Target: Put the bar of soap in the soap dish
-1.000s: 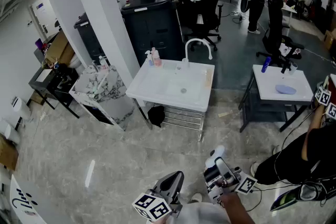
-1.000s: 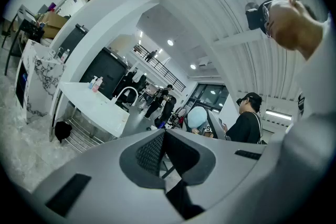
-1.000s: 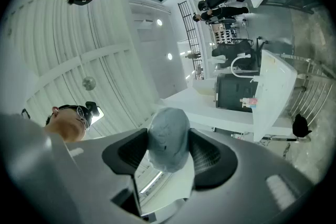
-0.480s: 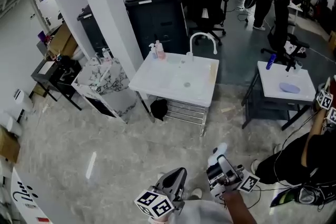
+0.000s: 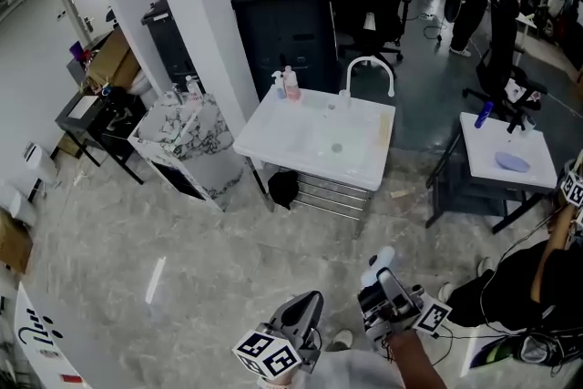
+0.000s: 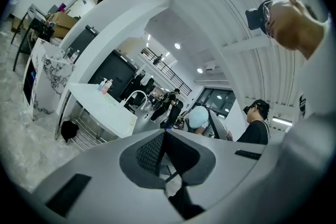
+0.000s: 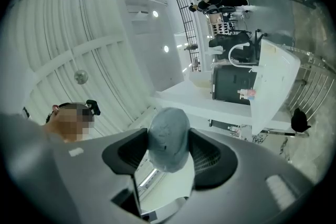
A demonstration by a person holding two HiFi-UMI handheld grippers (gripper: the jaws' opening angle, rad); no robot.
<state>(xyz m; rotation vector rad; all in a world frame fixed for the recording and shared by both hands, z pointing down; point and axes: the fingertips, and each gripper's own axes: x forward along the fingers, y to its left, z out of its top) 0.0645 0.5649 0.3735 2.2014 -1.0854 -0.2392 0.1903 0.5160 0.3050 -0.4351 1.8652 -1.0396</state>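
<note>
Right claw: the right gripper is clamped on the bar of soap, a pale grey-blue oval seated between both pads and projecting past the tips.
Left claw: the left gripper has its jaws together with nothing between them.
Soap location: in the right gripper, at 6 o'clock in the head view, well apart from every surface.
Possible targets: a white sink at 12 o'clock from the grippers, with two bottles at its back rim. A small white table at 2 o'clock bears a pale oval item. Which of these holds the soap dish cannot be told at this range.
Step in hand: judged to be the carry toward the dish; nothing is placed yet.
Method: hold the clamp firm, since soap is likely slippery. Confirm the dish before closing in, lower the bar until it rests, then part the jaws.
Head view only: gives the room layout and both possible targets.
Right gripper view only: shows the bar's seating against the pads, with the sink turned sideways at 3 o'clock.
Left gripper view only: confirms the shut, empty jaws.
</note>
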